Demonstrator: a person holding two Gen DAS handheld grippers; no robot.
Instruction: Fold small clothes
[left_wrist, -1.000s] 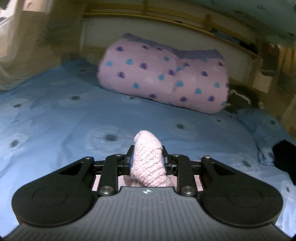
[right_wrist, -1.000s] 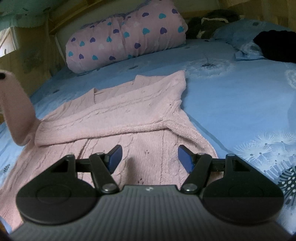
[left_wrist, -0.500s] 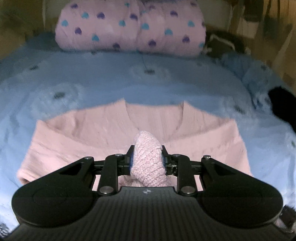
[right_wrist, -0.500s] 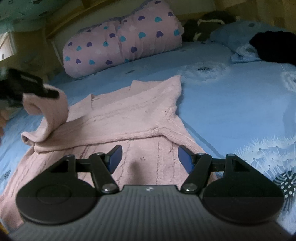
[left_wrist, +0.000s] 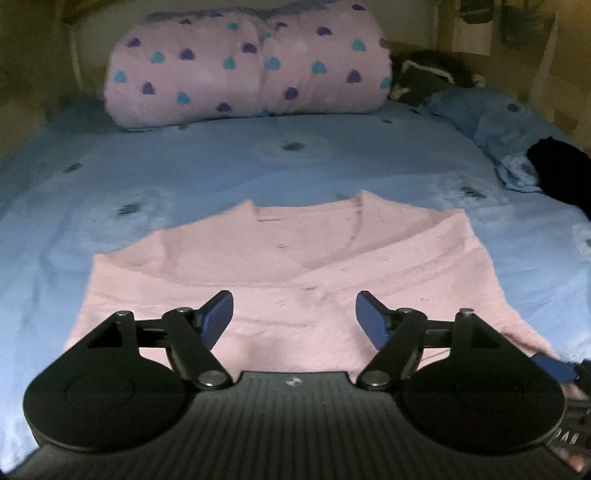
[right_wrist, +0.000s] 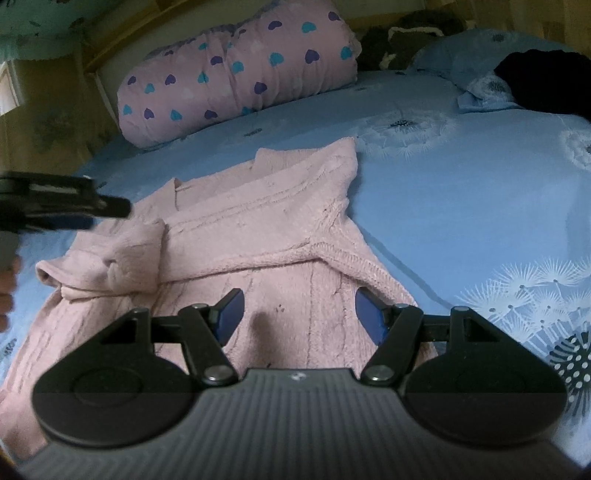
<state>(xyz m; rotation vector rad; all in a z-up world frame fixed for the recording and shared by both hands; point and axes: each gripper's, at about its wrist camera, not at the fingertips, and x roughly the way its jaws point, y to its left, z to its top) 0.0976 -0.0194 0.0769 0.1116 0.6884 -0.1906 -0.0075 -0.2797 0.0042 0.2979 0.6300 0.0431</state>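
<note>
Lying folded on the blue floral bed (right_wrist: 461, 206), pink knitted cardigan (left_wrist: 295, 280); left claw (left_wrist: 294, 317) and right claw (right_wrist: 298, 314) gape empty.

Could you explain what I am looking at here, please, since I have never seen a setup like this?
There is no robot: a person holds a two-finger gripper in each hand, and a fisheye camera on each looks forward along its fingers. One picture comes from the left gripper, the other from the right gripper. The black shape low in each picture is the gripper's own body, with blue pads on its fingers. Both stand open and hold nothing. On the blue bed lies a pink sweater, its sleeves folded across the chest. At the head of the bed lies a pink bolster with hearts. In the right view, the left gripper shows at the left edge, above a sleeve.
</note>
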